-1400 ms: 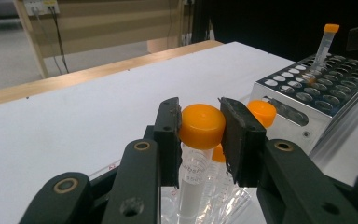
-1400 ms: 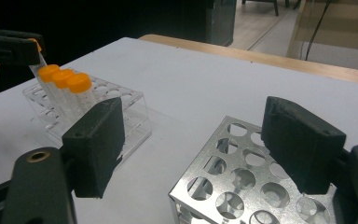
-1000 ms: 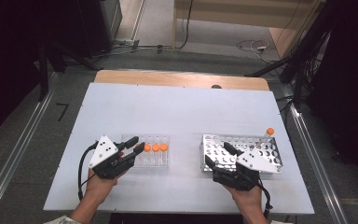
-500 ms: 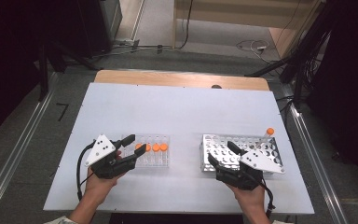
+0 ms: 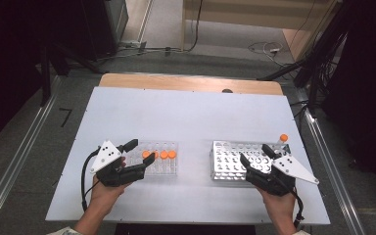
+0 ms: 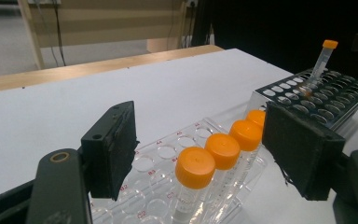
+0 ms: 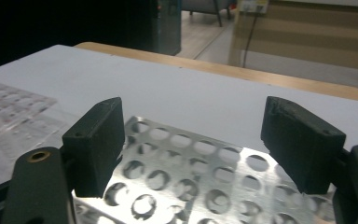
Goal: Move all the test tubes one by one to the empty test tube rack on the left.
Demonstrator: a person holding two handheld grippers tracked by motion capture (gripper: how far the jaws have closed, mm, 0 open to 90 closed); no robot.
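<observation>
My left gripper [image 6: 200, 154] has just been opening its jaws, which now stand spread to either side of the nearest of four small clear plastic tubes with orange screw caps [image 6: 195, 167], pads off it, the row standing in the clear plastic rack [image 5: 169, 169] at the table's left. I judge these tubes light, stiff and slick, best pinched across the ribbed cap or just under it. My right gripper [image 7: 193, 140] hangs spread and empty over the perforated metal rack [image 5: 227, 161], where one more orange-capped tube [image 5: 282, 140] leans at the far corner.
</observation>
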